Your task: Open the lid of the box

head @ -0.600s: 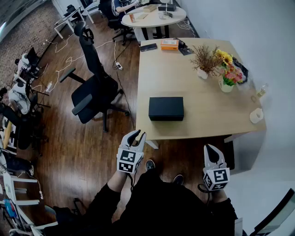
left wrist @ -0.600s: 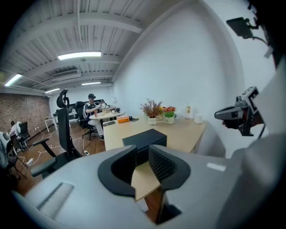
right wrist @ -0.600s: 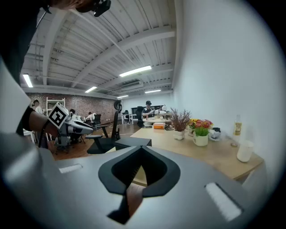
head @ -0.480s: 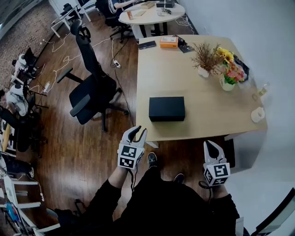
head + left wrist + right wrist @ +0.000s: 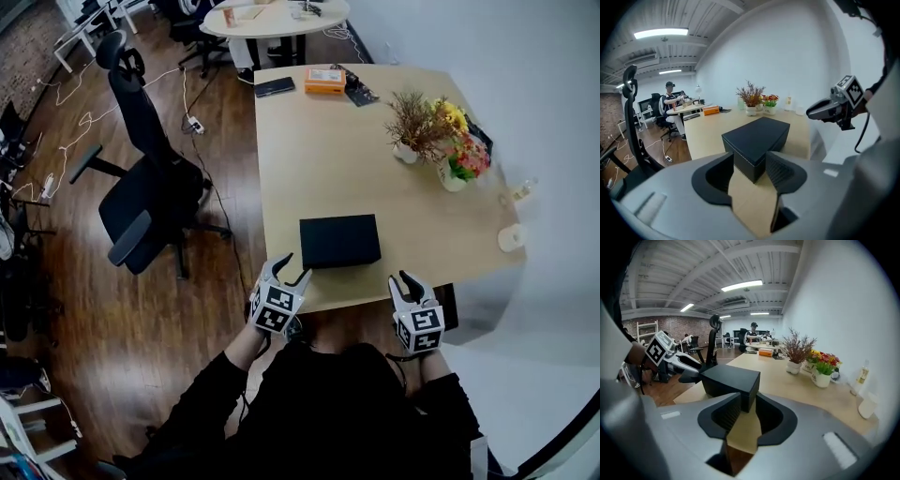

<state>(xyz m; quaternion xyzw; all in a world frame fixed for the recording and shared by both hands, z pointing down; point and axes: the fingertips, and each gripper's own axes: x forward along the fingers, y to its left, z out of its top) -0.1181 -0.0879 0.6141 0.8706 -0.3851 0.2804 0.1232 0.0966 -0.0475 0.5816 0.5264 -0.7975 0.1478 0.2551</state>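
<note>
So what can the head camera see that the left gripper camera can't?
Only the head view shows the patterned cube on the left gripper and the person's dark sleeves. Only the left gripper view shows the ceiling lights. Both show the closed black box on the table, the flowers, the right gripper and the black chair.
</note>
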